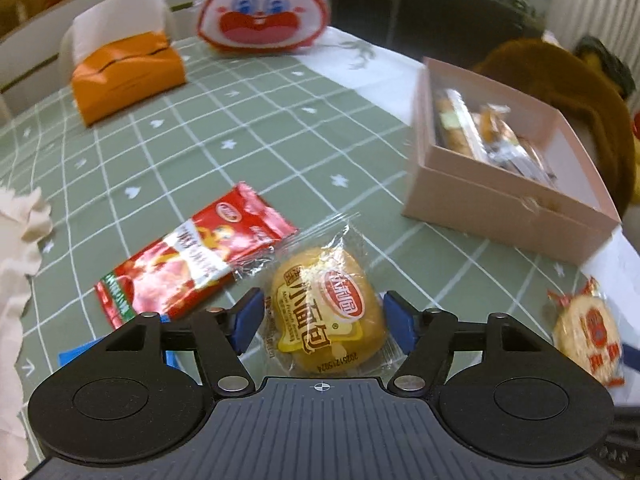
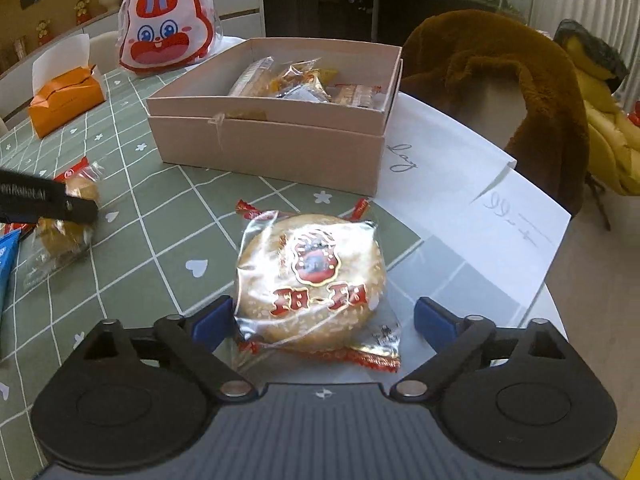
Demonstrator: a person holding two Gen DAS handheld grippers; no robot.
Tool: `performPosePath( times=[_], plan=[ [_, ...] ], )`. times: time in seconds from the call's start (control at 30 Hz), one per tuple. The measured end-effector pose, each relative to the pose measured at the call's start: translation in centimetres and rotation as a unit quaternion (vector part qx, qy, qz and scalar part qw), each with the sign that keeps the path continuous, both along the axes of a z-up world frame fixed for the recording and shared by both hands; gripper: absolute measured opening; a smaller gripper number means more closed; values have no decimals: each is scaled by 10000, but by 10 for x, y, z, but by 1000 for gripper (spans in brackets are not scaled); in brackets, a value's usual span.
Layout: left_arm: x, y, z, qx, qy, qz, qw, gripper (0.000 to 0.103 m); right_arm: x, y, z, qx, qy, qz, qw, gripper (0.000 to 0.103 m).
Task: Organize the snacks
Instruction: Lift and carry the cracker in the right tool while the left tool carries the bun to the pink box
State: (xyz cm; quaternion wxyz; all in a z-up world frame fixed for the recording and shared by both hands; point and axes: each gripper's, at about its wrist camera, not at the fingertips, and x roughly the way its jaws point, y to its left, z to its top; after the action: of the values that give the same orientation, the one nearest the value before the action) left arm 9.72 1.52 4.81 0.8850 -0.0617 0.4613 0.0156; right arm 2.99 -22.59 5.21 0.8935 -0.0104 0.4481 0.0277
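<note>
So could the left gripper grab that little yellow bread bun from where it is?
Probably yes: the left gripper is open, the wrapped bun lies between its fingers, and nothing blocks it.

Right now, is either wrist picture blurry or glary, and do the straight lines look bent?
Left wrist view: pink box and rabbit bag are motion-smeared, grid lines bow. Right wrist view: sharper; glare on the sesame cake wrapper.

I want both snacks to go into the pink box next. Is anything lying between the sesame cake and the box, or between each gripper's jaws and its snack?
Nothing visible. Bare tablecloth separates the sesame cake from the pink box. The right gripper straddles the cake, and the left gripper straddles the small bread, jaws open.
</note>
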Motion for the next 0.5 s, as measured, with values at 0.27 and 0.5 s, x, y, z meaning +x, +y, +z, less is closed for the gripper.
performPosePath(
  times=[0.27, 0.5],
  plan=[
    [1, 11, -7, -508, 78, 33, 9987, 78, 6, -3, -1, -13, 90, 126, 9999, 103],
    [-26, -2, 0, -634, 151, -501, 9966, 70, 22, -2, 1, -28, 415, 254, 9988, 103]
  ],
)
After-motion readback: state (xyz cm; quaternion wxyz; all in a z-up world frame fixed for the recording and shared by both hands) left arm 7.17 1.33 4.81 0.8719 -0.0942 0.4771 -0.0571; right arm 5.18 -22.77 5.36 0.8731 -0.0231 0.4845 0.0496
